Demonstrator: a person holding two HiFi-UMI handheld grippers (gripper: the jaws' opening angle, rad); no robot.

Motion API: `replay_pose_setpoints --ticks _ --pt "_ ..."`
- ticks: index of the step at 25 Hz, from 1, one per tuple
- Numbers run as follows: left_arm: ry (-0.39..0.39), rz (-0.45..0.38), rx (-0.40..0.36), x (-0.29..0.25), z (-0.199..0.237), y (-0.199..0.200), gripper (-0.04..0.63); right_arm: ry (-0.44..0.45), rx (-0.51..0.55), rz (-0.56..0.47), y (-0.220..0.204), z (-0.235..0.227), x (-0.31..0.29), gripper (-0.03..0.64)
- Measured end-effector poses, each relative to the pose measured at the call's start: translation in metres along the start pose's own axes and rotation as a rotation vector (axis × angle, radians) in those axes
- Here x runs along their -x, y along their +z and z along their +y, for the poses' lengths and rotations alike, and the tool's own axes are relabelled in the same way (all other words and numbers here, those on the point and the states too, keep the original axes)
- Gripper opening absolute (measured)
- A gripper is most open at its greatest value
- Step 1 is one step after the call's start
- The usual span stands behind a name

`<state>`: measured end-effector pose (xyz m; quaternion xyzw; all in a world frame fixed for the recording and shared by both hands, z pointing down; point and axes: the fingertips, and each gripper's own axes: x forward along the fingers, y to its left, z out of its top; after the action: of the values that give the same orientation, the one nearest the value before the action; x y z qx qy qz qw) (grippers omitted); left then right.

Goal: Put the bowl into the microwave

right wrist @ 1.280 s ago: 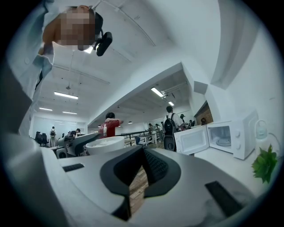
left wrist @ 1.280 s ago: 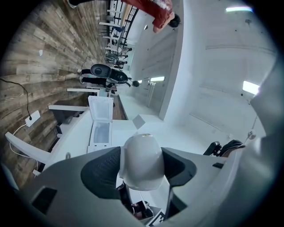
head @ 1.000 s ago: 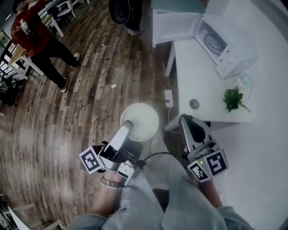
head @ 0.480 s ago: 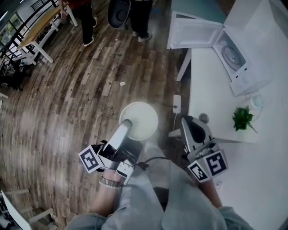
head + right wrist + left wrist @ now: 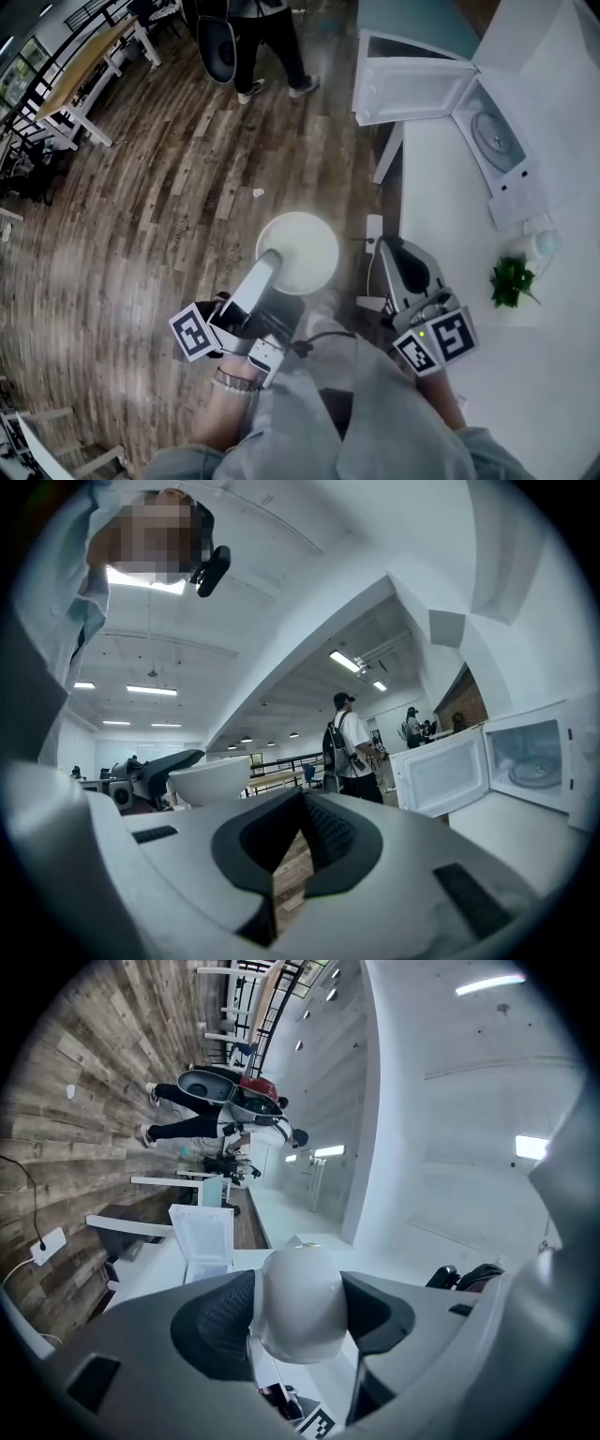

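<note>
The left tongs [image 5: 269, 262] pinch the rim of the white bowl [image 5: 304, 246] and hold it level over the wood floor [image 5: 141, 234], off the left edge of the desk [image 5: 442, 192]. The right tongs [image 5: 392, 251] are squeezed together on nothing. The microwave [image 5: 511, 145] at the desk's far end has its door [image 5: 412, 89] open, ready for the bowl.

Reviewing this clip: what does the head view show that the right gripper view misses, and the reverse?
Only the head view: the potted plant on the white counter and the power strip on the floor. Only the right gripper view: ceiling lights and the right hand-held gripper's jaws shut on nothing. Both: the white bowl and the open microwave.
</note>
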<state>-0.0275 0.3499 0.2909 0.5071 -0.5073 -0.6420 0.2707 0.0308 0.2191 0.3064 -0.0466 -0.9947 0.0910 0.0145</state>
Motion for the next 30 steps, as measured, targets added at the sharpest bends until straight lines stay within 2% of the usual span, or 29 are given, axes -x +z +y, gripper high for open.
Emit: replay_pose_setpoints --ticks 11,21,23,27,30 --pt "-0.006 0.064 0.028 -0.094 0.032 0.025 0.265 -0.065 -0.014 -0.003 0.016 -0.080 -0.047 0.002" --pt "-0.013 0.172 0.073 -0.163 0.060 0.020 0.265 -0.182 -0.081 -0.020 0.020 -0.145 -0.050 0.002" --pt "-0.010 0.199 0.084 -0.171 0.064 0.015 0.265 -0.212 -0.055 -0.014 0.021 -0.151 -0.046 0.002" --pt "-0.004 0.250 0.116 -0.186 0.072 0.001 0.265 -0.245 0.074 0.011 0.026 -0.154 -0.037 0.002" --pt "0.002 0.291 0.142 -0.197 0.079 -0.008 0.265 -0.257 0.061 -0.014 0.029 -0.158 -0.032 0.003"
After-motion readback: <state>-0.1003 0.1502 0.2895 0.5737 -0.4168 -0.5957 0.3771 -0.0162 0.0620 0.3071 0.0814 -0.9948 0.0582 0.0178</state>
